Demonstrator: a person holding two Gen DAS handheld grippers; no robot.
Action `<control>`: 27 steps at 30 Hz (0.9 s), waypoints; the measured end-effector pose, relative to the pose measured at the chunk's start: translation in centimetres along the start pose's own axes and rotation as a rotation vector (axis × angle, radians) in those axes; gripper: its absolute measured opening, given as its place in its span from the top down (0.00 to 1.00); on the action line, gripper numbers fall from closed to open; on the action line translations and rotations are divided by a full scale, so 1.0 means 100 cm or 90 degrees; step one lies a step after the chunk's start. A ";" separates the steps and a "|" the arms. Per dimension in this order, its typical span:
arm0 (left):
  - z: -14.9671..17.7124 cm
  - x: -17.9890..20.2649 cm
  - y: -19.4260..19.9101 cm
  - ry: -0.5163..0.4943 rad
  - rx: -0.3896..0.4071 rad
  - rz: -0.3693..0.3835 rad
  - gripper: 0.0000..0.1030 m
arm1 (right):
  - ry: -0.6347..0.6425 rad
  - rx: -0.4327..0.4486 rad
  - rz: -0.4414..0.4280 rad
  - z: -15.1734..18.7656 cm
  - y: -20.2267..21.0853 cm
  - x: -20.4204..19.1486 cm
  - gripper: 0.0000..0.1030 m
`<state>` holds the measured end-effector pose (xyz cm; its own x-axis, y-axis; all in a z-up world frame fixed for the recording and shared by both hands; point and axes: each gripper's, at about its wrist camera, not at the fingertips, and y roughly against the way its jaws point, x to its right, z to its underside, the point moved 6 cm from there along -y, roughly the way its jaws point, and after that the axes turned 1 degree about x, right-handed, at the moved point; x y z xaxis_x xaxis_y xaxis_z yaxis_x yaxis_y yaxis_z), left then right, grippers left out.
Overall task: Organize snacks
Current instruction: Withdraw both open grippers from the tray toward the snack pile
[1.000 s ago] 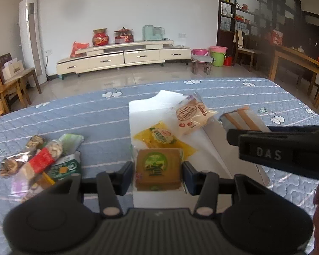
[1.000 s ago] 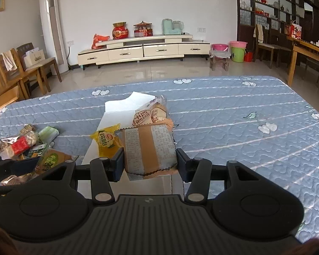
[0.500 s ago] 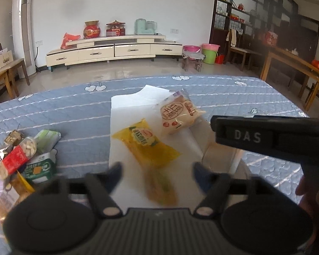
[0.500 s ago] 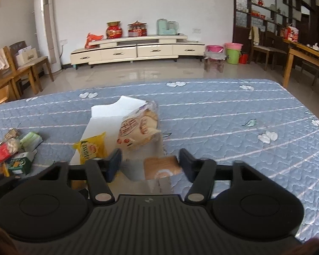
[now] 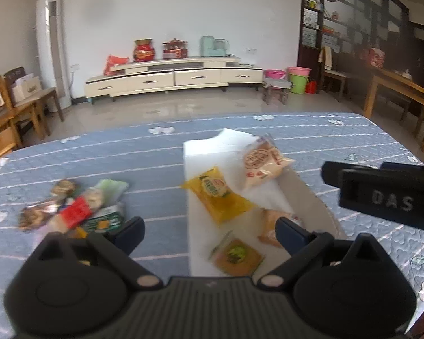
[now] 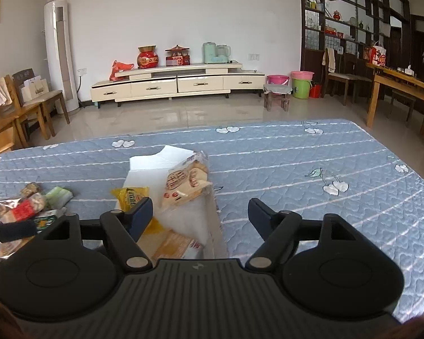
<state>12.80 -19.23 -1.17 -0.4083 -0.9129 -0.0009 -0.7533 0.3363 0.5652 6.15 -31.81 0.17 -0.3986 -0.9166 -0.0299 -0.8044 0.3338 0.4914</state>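
Both tongs opening over the white box

Our left tongs (image 5: pixel 209 231) and right tongs (image 6: pixel 200 212) spread wide, gripping nothing; snack packets (image 5: pixel 236 255) lie below in the box (image 5: pixel 200 152), bare desk (image 6: pixel 311 175) stretching right and far.

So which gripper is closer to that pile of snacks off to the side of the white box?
Left. The left gripper has one finger right beside the snack pile. The right gripper hangs over the white box's far side; both sets of fingers are opening, empty.

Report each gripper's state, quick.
Left gripper: jaws opening, holding nothing.
Right gripper: jaws opening, holding nothing.
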 end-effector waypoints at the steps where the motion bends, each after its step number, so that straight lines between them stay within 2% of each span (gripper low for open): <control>1: 0.001 -0.005 0.005 0.001 0.001 -0.011 0.04 | 0.000 0.001 -0.002 0.001 0.002 -0.002 0.06; 16: 0.015 -0.068 0.053 0.039 0.016 -0.084 0.04 | 0.035 -0.014 -0.069 0.012 0.024 -0.044 0.04; 27: 0.026 -0.108 0.067 0.070 0.020 -0.117 0.04 | 0.073 -0.015 -0.106 0.012 0.021 -0.067 0.04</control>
<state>10.78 -6.52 0.45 -0.2053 -0.9787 -0.0102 -0.8258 0.1676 0.5385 6.56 -24.65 0.34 -0.2076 -0.9781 -0.0139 -0.8441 0.1719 0.5079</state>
